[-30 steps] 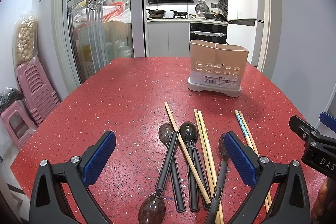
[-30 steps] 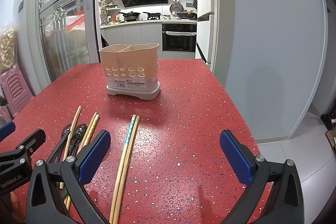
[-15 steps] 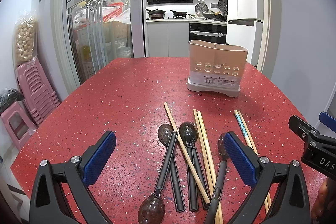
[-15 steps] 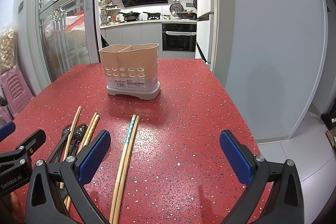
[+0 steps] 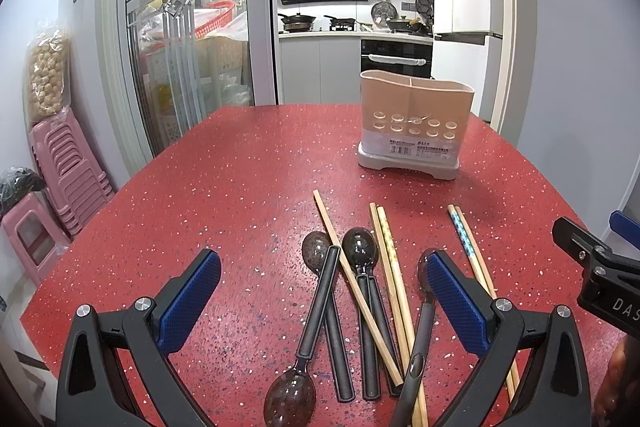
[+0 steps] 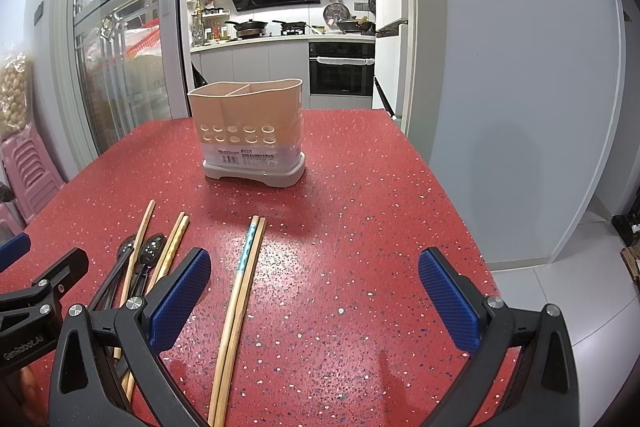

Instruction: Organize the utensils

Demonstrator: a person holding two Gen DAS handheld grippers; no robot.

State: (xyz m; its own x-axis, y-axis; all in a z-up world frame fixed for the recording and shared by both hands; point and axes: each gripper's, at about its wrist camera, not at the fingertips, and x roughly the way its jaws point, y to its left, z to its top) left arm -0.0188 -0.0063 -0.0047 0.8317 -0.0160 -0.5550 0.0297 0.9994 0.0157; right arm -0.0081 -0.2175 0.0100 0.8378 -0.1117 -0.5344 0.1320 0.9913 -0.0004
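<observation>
A beige two-compartment utensil holder [image 5: 415, 127] stands upright on its grey base. Nearer than it, dark spoons [image 5: 360, 255] lie flat, crossed by wooden chopsticks [image 5: 386, 259]; right of them lies a separate chopstick pair [image 6: 240, 291].

Spoons [image 5: 320, 311], dark: the handle of the rightmost runs off the bottom edge; its bowl sits half behind the left claw's [image 5: 324, 307] right finger pad [image 5: 456, 307].
Chopsticks, plain pair [image 5: 390, 267]: near ends cut by the lower frame edge.
Chopsticks, blue-patterned pair [image 6: 236, 303]: near ends cut by the bottom edge in the right wrist view; partly behind the finger in the left wrist view.
Utensil holder [image 6: 248, 131]: label print too small to read; inside of both compartments hidden by the walls.
Counter [image 6: 360, 227]: near edge out of frame.
Hand [image 5: 616, 383], lower right corner: only a sliver shows.
</observation>
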